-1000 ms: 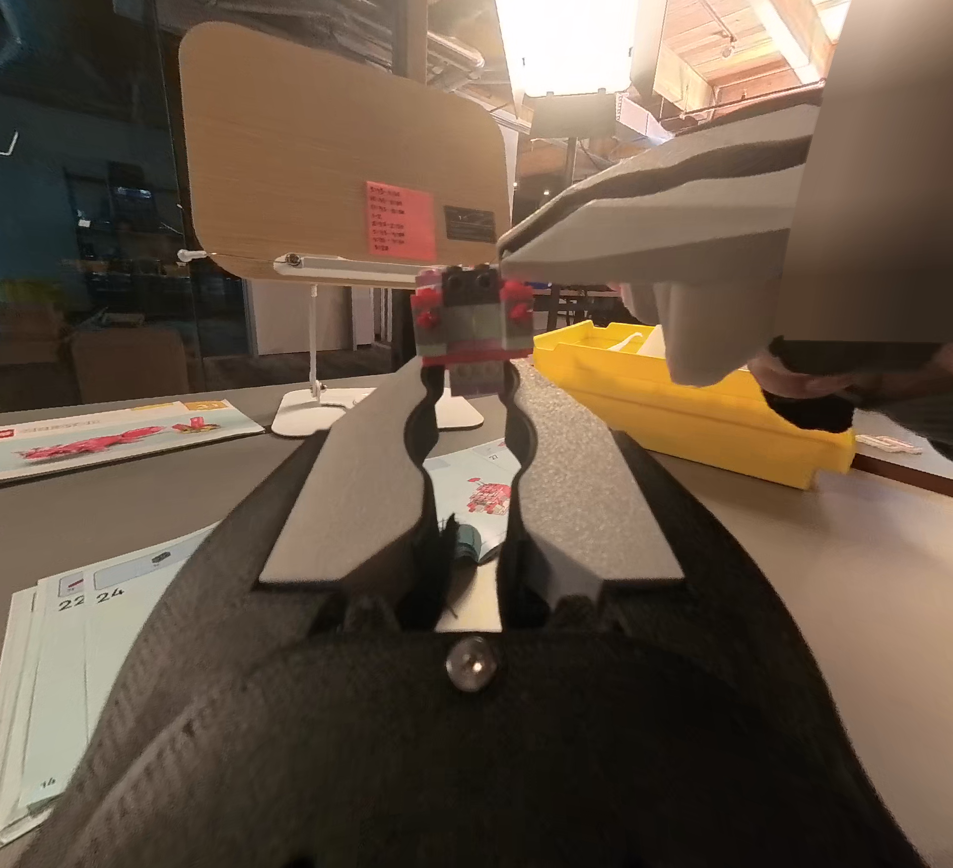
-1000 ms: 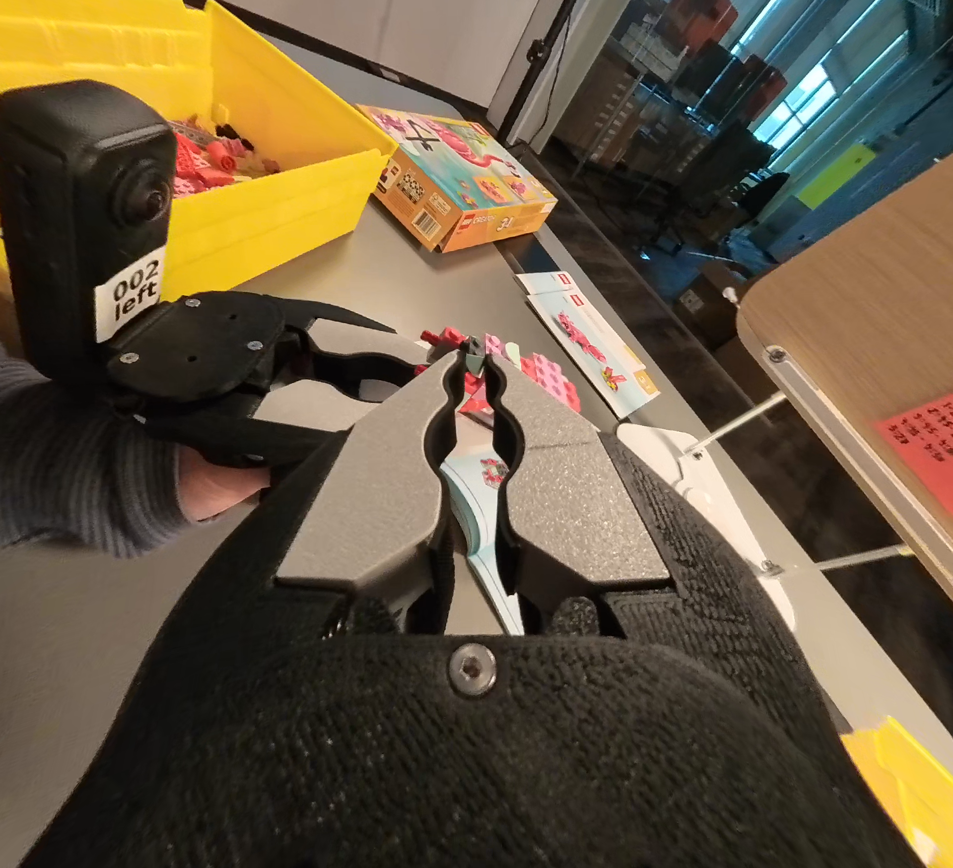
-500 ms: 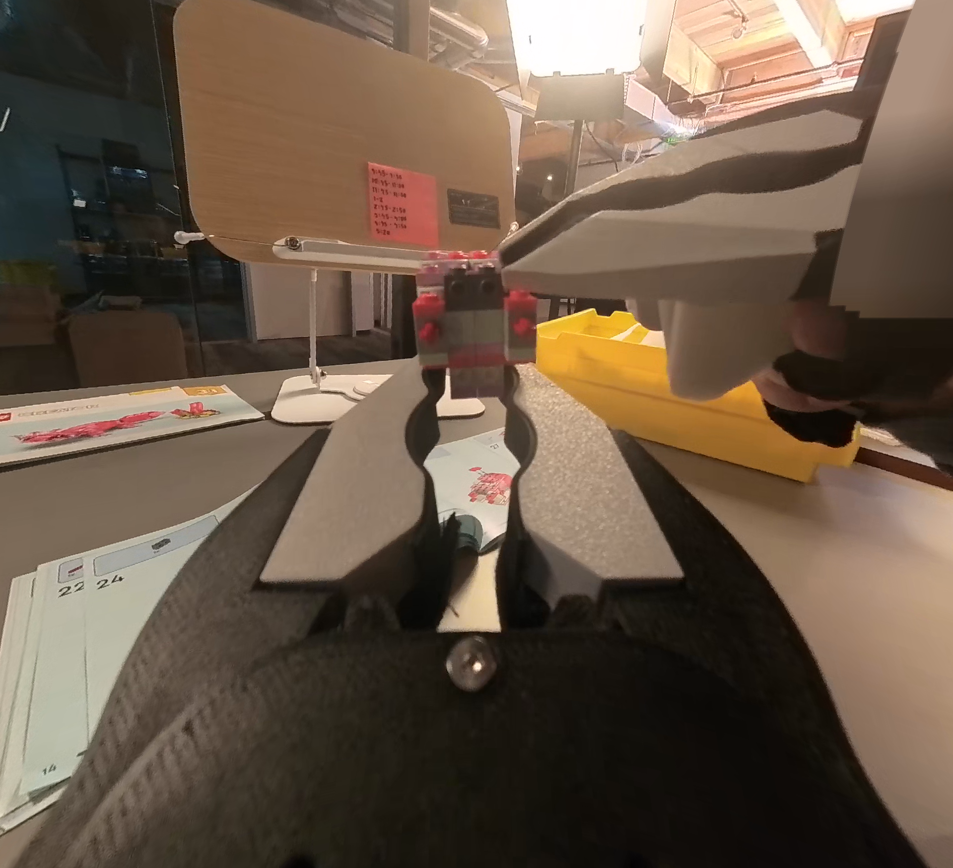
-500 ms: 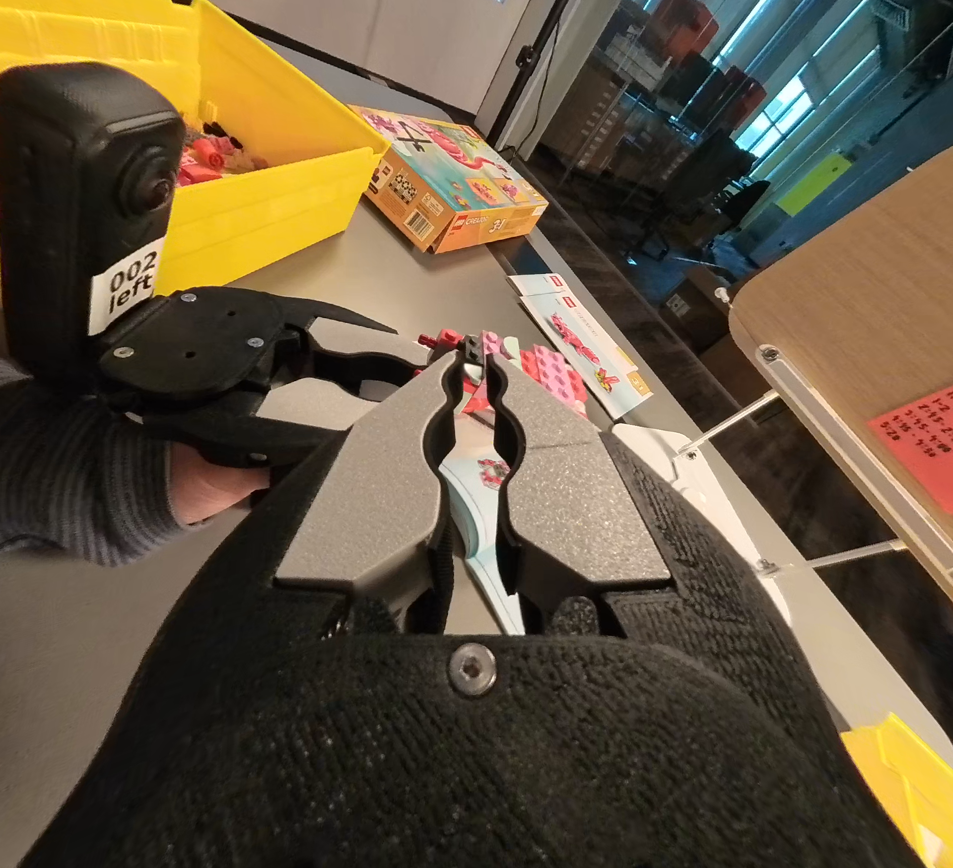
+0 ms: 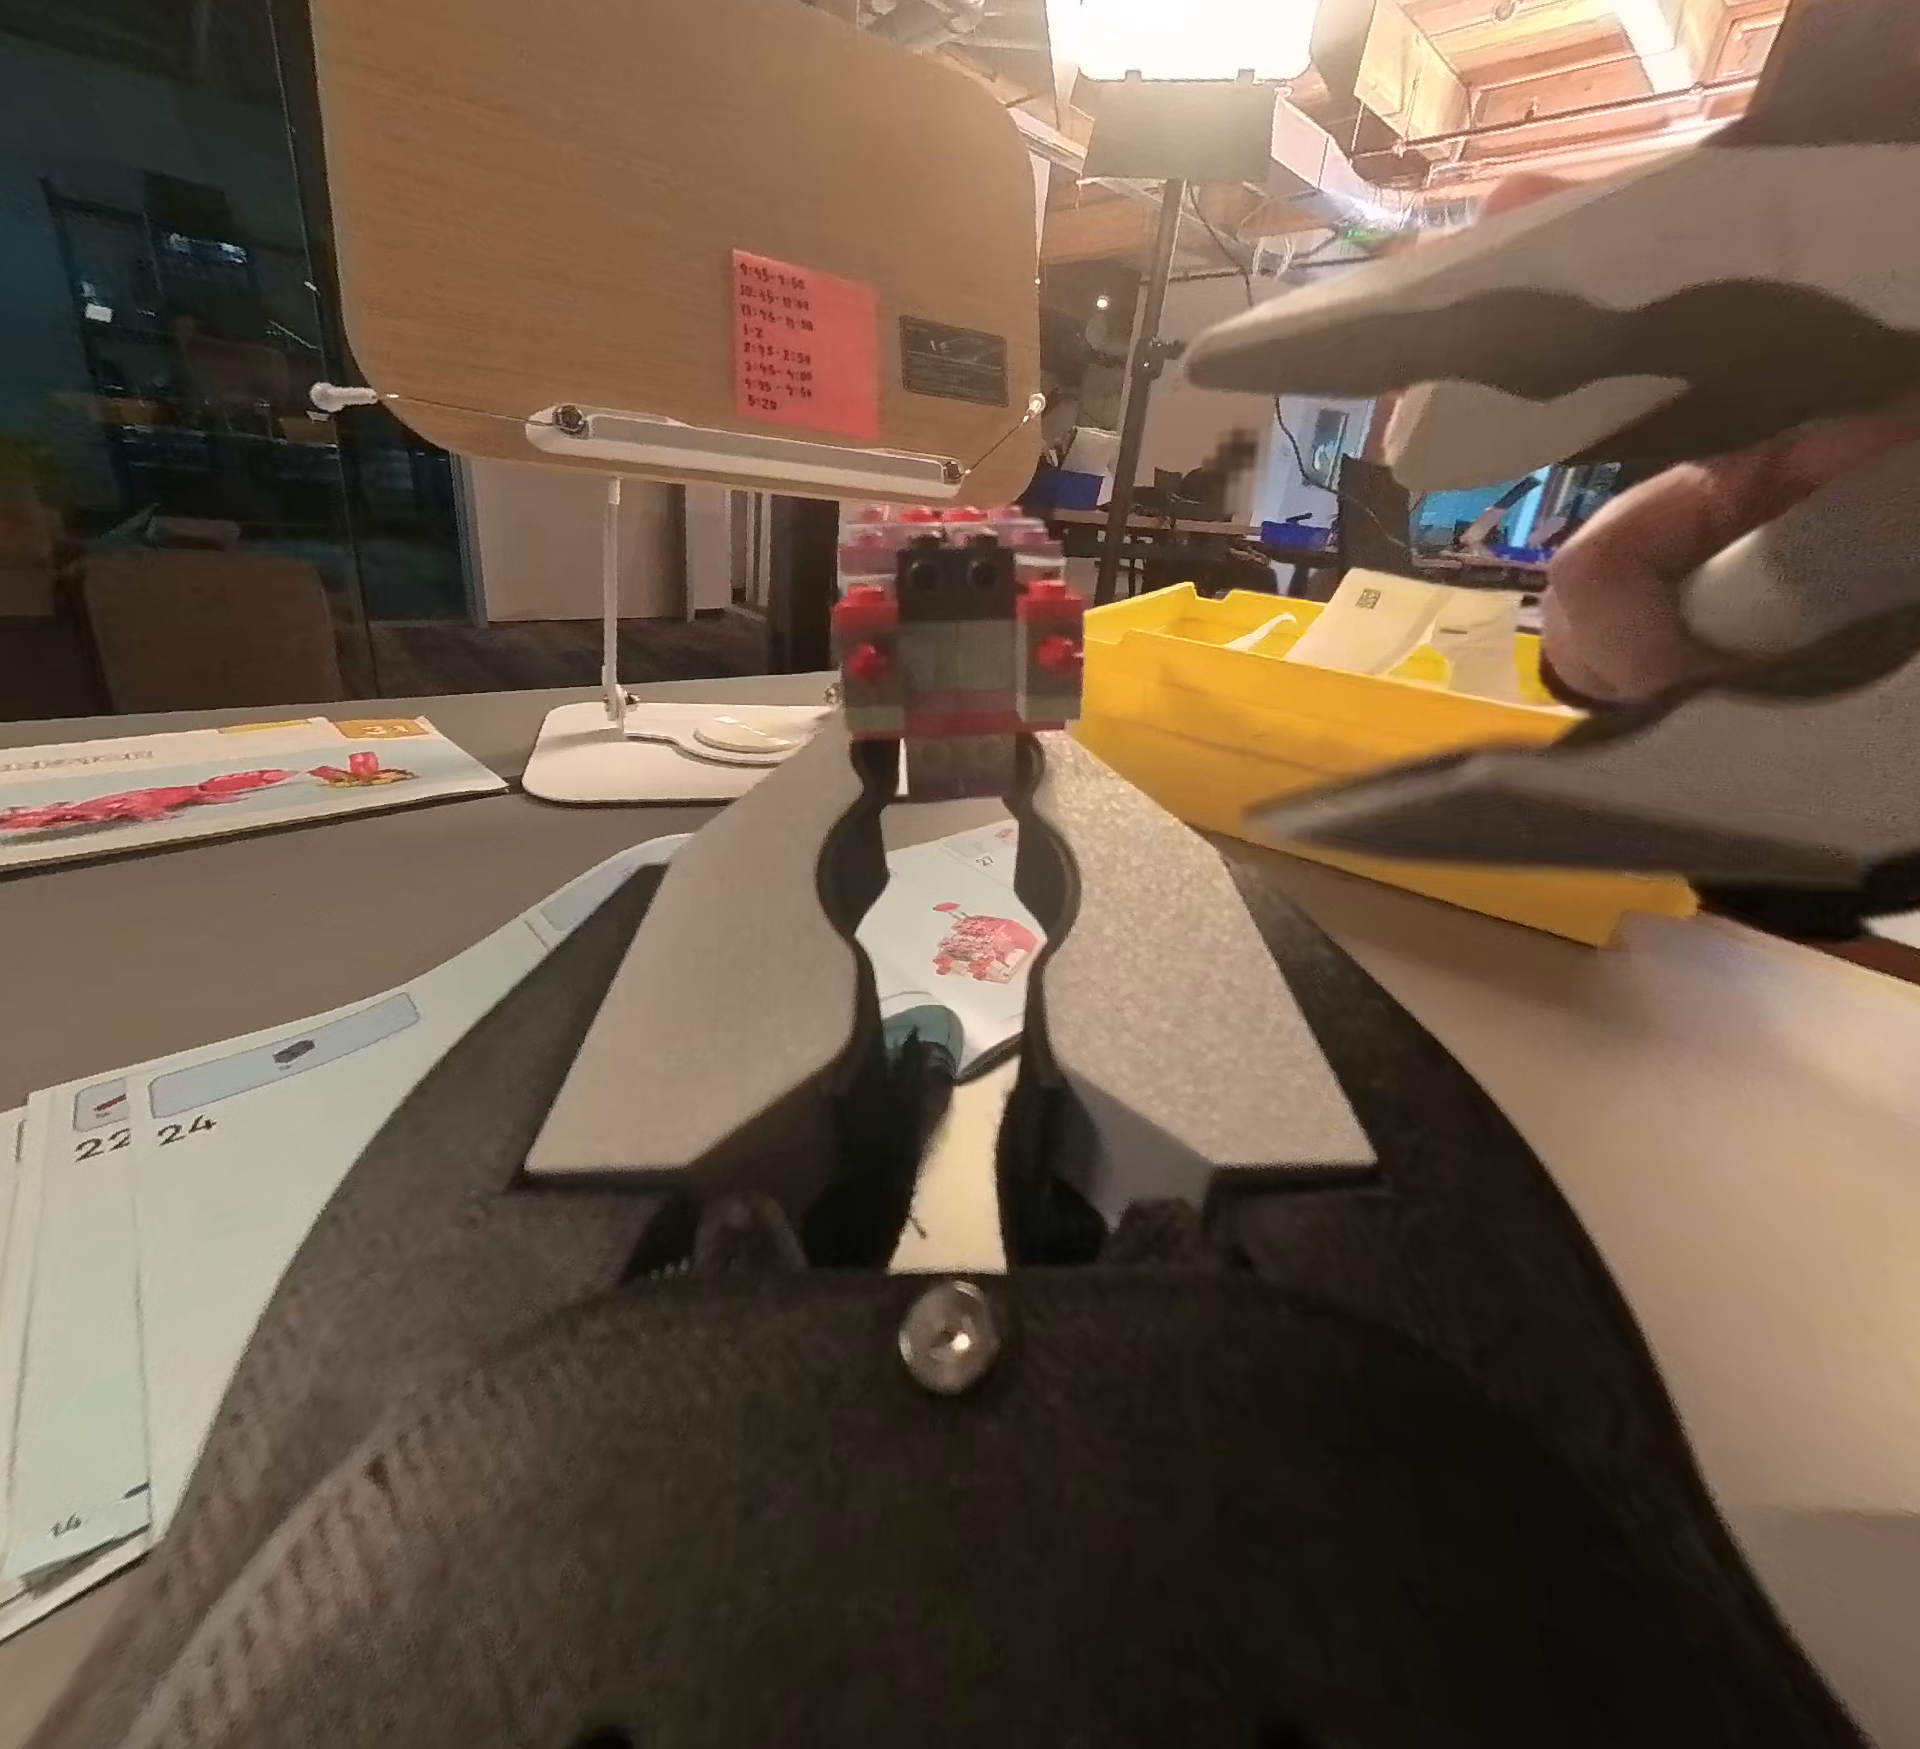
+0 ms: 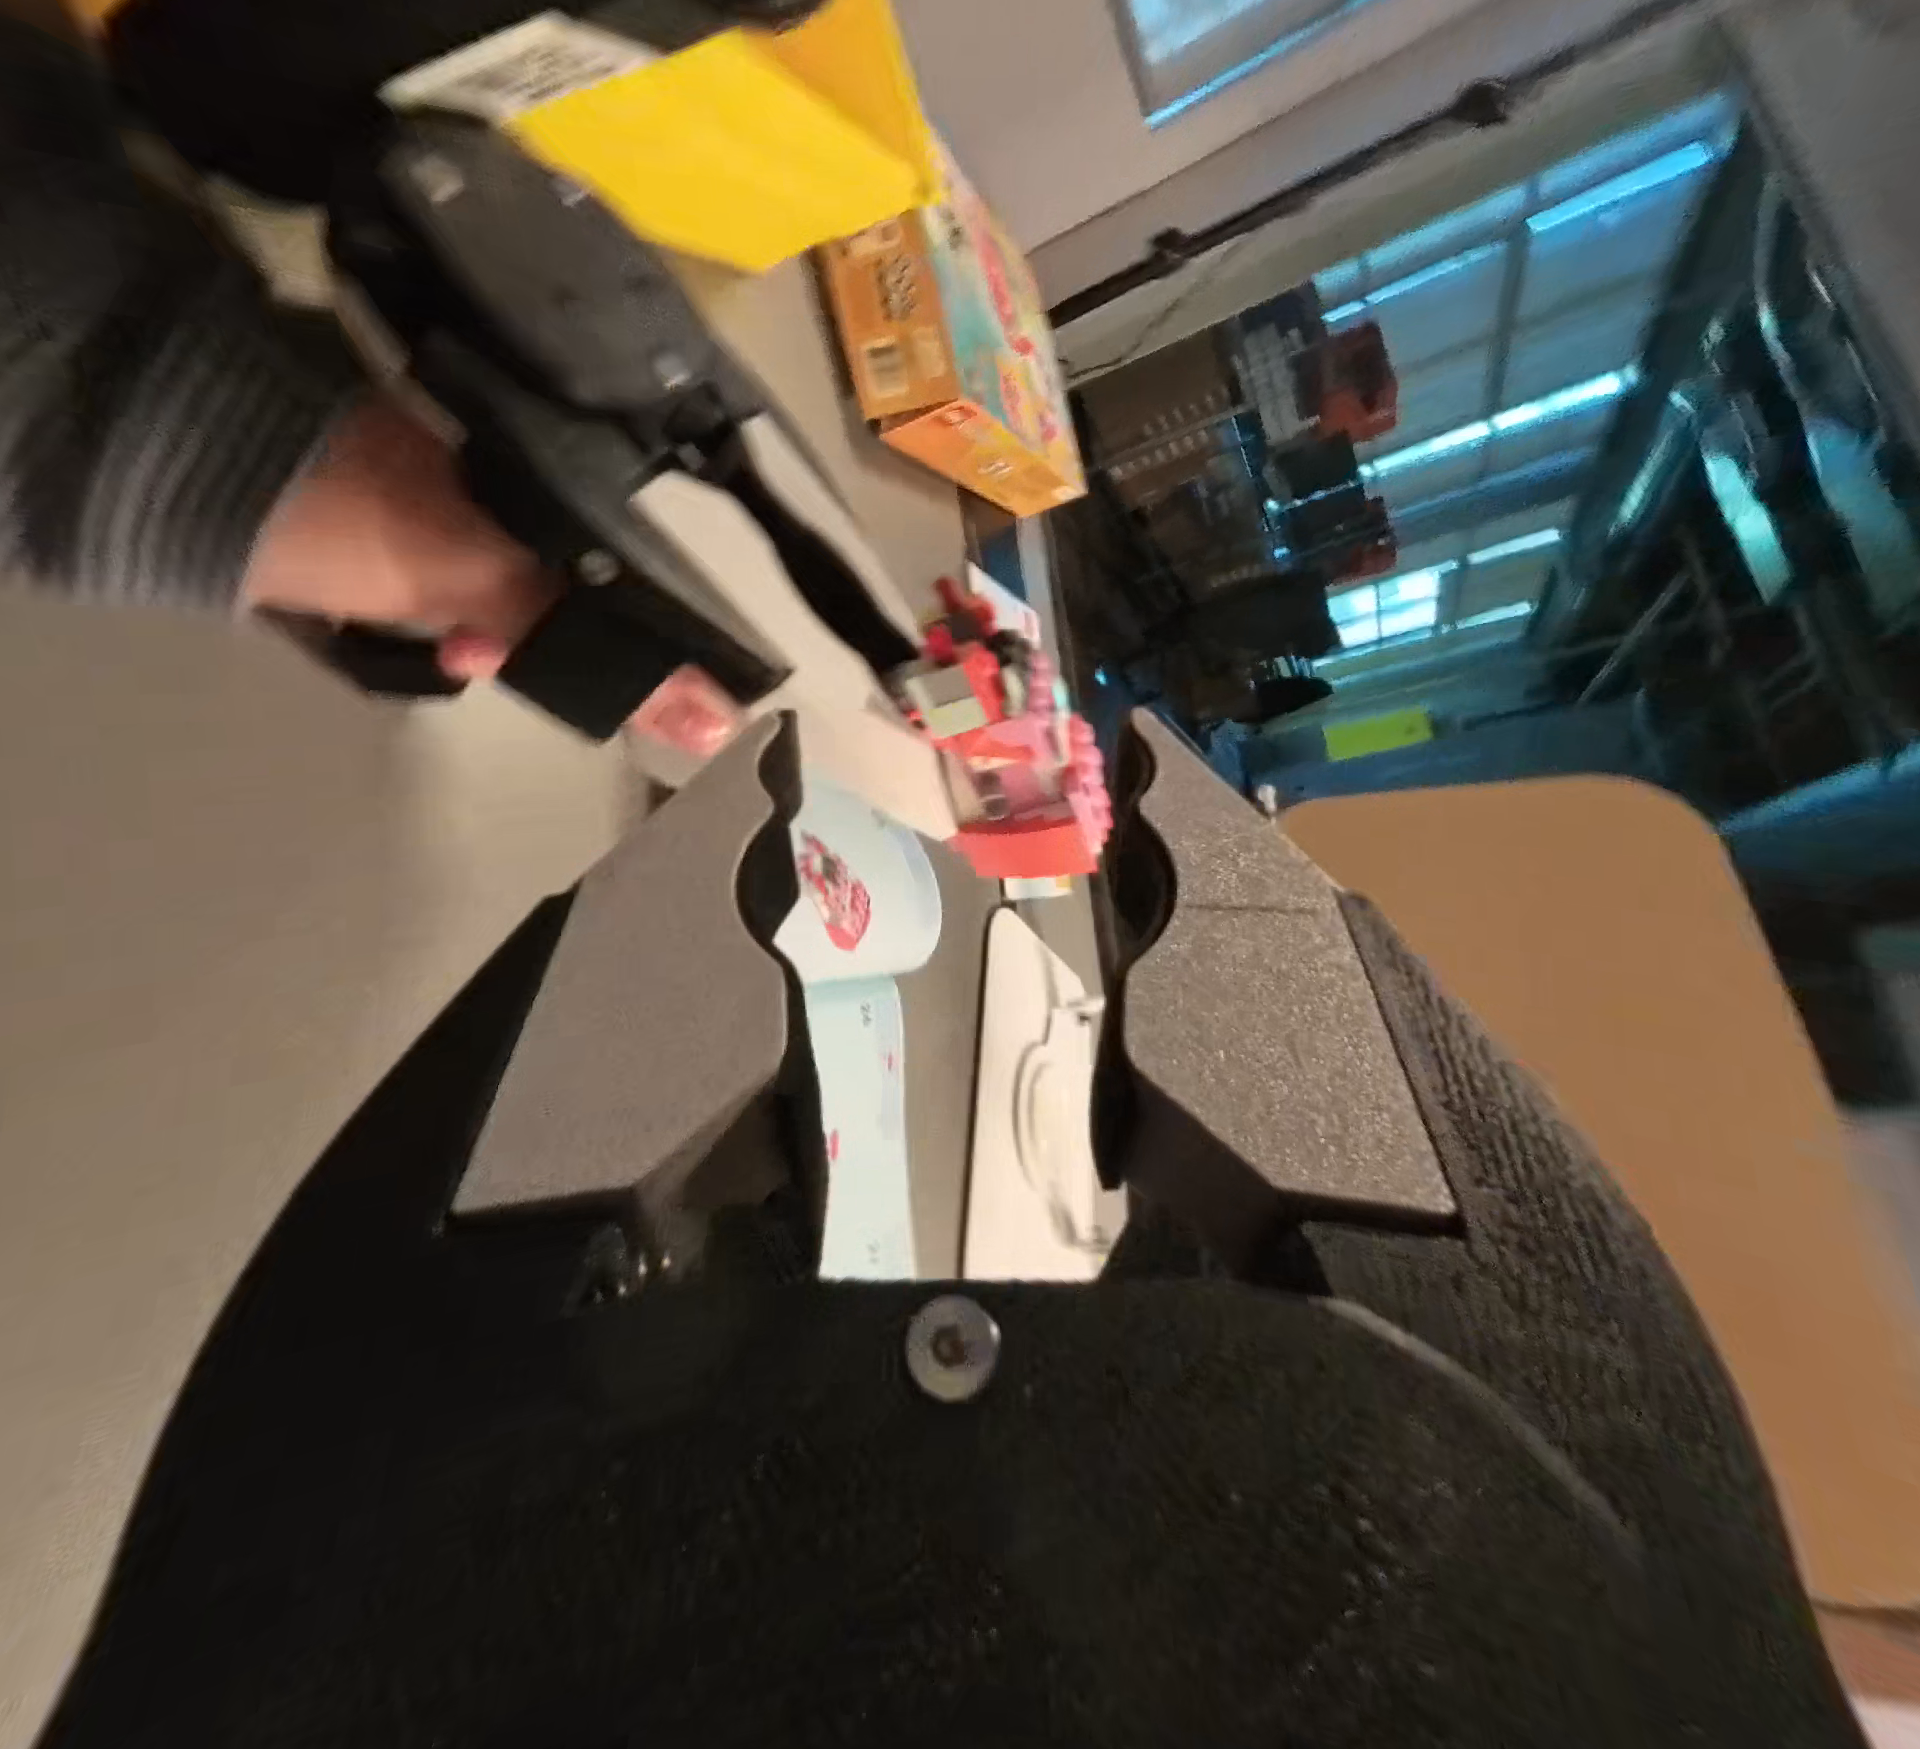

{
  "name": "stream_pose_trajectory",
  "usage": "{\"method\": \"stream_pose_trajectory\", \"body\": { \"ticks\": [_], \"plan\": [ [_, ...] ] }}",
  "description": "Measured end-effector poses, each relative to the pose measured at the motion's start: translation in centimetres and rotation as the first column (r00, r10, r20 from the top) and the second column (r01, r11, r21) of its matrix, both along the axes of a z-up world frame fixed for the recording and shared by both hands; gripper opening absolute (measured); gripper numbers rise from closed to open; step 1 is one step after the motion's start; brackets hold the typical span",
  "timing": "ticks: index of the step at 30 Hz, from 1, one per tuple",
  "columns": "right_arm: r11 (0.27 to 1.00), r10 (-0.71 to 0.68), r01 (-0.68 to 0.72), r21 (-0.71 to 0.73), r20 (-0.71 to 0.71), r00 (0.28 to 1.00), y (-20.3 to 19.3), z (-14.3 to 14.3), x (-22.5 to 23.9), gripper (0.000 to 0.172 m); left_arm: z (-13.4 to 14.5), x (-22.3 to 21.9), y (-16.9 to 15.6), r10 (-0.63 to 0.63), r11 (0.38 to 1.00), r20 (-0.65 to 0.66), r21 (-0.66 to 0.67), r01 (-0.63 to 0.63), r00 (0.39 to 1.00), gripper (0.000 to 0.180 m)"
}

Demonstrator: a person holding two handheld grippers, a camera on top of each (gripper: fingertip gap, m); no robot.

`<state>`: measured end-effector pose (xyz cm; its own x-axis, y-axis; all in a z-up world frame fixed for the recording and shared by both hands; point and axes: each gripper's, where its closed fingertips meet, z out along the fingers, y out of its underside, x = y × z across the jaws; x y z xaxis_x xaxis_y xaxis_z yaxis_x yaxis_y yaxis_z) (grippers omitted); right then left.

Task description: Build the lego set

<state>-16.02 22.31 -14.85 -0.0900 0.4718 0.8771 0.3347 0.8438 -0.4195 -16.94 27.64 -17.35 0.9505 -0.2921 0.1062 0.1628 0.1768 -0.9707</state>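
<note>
The left gripper (image 5: 954, 764) is closed narrowly on a small brick-built model (image 5: 956, 660) of red, grey, pink and black pieces, both fingertips pressed against the dark block at its base. The model stands upright out of the fingertips, its long axis running straight on from the fingers, with two round black studs near its top facing back toward the left wrist camera and a red block on each flank. From the right wrist view the same model (image 6: 997, 743) juts from the left gripper's pale fingers (image 6: 831, 660), showing a pink studded side and a red plate.

The right gripper (image 6: 956, 764) stands wide apart with nothing between its pads; the model lies beyond the gap and no pad touches it. In the left wrist view its two fingers (image 5: 1455, 328) sit well to the right of the model, splayed one above the other.

Just to the right of the model a yellow bin (image 5: 1299, 723) rests on the grey table (image 5: 312, 899); it is split into compartments and holds white paper slips (image 5: 1392, 629), though which compartment cannot be told. A second yellow bin (image 6: 727, 141) shows behind the left gripper, its contents hidden.

Behind the model stands a wooden board (image 5: 623, 172) on a white stand (image 5: 644, 743), carrying a pink sticky note (image 5: 805, 338). Below the model lies an open instruction booklet (image 5: 966, 930); left of it lies another booklet (image 5: 208, 774). Beyond the second bin sits an orange toy box (image 6: 956, 349).
</note>
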Motion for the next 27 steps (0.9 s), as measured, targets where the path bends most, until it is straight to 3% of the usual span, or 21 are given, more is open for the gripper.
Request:
{"method": "stream_pose_trajectory", "body": {
  "ticks": [2,5,18,27],
  "plan": [
    [0.998,0.021,-0.027,0.064,0.083,0.996,-0.3,-1.3,0.0,0.064,-0.1,0.1,0.0,-0.008,1.000,-0.002,-0.008,0.008,1.000,0.018],
    [0.998,0.039,-0.044,0.033,0.141,0.989,-0.6,-2.3,-0.3,0.069,-0.3,0.4,0.1,-0.022,0.999,-0.013,-0.026,0.021,1.000,0.018],
    [0.997,0.021,-0.006,-0.077,0.200,0.980,0.0,-3.4,-0.2,0.071,-0.8,0.8,0.2,-0.035,0.997,-0.034,-0.065,0.032,0.999,0.017],
    [0.997,0.013,0.009,-0.079,0.265,0.964,0.2,-3.8,0.3,0.070,-1.3,1.1,0.4,-0.040,0.994,-0.057,-0.100,0.034,0.998,0.016]
  ]
}}
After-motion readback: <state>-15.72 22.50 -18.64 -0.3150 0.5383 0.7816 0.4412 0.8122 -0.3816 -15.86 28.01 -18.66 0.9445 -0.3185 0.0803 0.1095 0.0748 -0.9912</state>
